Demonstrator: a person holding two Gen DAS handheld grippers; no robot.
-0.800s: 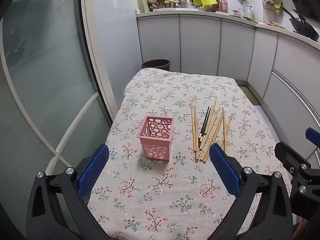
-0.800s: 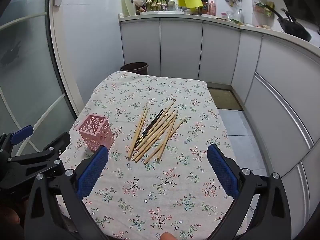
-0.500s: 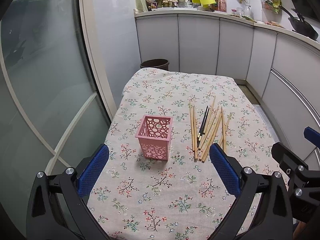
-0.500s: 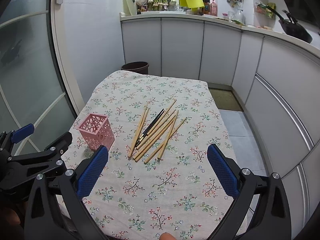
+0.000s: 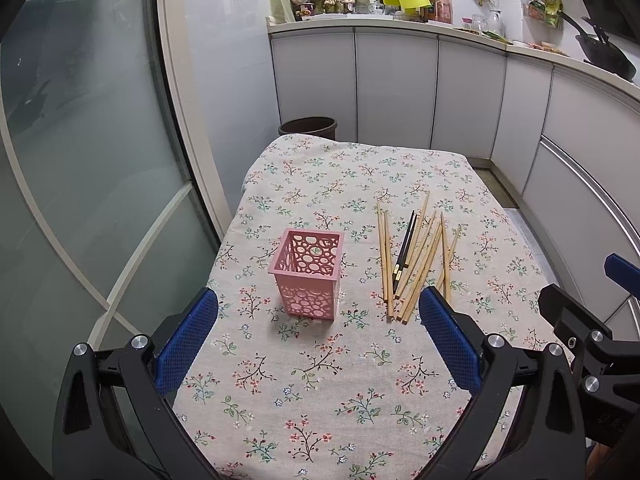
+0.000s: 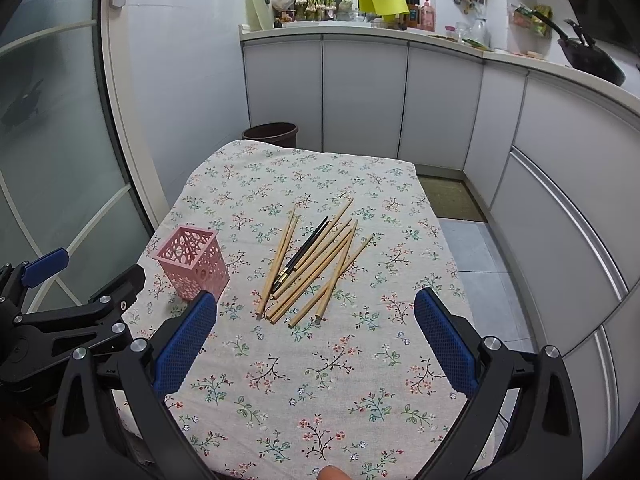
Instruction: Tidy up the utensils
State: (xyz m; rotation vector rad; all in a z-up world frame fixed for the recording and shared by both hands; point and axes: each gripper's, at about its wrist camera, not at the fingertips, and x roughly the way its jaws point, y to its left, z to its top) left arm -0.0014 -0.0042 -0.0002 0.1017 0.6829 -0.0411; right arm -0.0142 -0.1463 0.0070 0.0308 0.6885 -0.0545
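**Both tools wide, chopsticks not yet touched**

Left tool point(image 5: 318, 334) and right tool point(image 6: 316, 330) both hover above the near end of the tabletop point(image 6: 280, 380), pads spread well apart, nothing held. Pink holder point(image 5: 308, 270) stands upright on the floral cloth, left of centre, and looks empty through its cut-out walls. Chopsticks point(image 6: 310, 266) lie in a loose fan just right of it, near but not touching: mostly pale wooden ones w/ one dark pair point(image 6: 302, 254) lying among them. Near ends bunch together, far ends splay out.

Judgement: task barely begun; step in hand is the first pick-up, prob. w/ the right tool since the pile sits right under it.

Doing it well:
- Come down on the near, bunched ends; more sticks per grab there.
- Line the pads across the sticks, not along them, so they pinch instead of rolling.
- Sticks are thin & flat on soft cloth, so pads must go low; cloth may bunch up.
- Holder is light & tall; left tool could steady it so it doesn't tip when sticks drop in.
- Tilt the sticks upright before letting go.
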